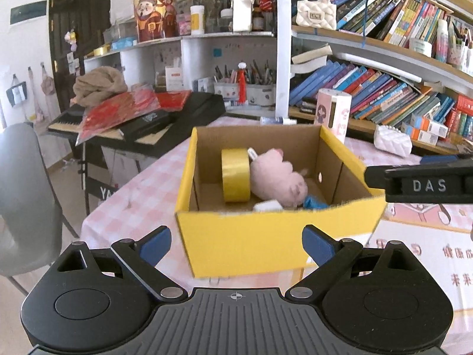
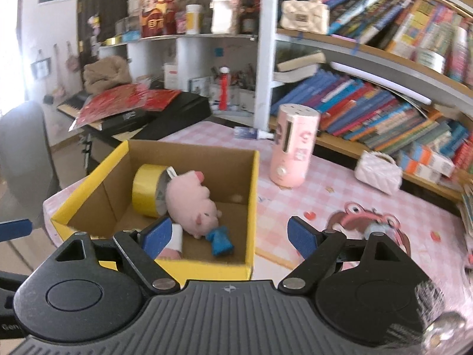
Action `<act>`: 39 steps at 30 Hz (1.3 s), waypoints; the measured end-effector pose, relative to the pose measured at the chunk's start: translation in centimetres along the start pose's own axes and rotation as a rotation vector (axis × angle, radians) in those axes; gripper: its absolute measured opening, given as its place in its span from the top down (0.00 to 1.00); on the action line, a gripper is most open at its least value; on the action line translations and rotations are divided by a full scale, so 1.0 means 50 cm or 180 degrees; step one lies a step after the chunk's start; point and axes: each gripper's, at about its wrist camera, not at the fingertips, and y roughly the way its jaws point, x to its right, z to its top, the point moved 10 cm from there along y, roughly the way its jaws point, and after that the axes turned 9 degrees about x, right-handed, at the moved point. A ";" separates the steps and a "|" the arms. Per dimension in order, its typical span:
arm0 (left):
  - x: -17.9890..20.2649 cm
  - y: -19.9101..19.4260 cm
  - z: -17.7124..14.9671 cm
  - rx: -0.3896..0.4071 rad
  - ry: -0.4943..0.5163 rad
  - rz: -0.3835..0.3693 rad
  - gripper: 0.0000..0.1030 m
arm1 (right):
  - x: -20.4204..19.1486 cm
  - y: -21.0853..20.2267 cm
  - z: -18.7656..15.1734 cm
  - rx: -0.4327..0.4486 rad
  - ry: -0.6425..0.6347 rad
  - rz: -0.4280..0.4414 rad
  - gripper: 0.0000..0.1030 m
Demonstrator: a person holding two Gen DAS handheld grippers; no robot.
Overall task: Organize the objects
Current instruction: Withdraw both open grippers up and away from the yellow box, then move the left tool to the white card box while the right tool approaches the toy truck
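Left gripper (image 1: 236,248) is spread wide and empty, the yellow box (image 1: 266,236) at its twelve o'clock. Right gripper (image 2: 229,236) is likewise spread, holding nothing. Inside the box: blue toy (image 2: 220,241), pink plush pig (image 2: 192,204), yellow tape roll (image 2: 146,189). At one o'clock stands a pink cylinder (image 2: 292,151).

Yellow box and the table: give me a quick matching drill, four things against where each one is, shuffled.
Things:
1. tape roll
2. plush pig
3. pink cylinder
4. white purse

Places:
A. upright on the table, right of the box
B. on the table by the lower bookshelf
C. on edge in the box, by its left wall
D. lying in the middle of the box

Pairs: 1-C, 2-D, 3-A, 4-B
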 end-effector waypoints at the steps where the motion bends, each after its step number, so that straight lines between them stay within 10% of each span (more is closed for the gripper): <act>1: -0.003 -0.005 -0.006 -0.0019 -0.0001 0.0004 0.06 | 0.000 -0.009 -0.010 0.0003 0.0016 -0.0038 0.18; 39: 0.042 -0.107 -0.178 -0.0580 0.0167 -0.0361 0.06 | -0.023 -0.182 -0.249 -0.0516 0.0169 -0.0449 0.12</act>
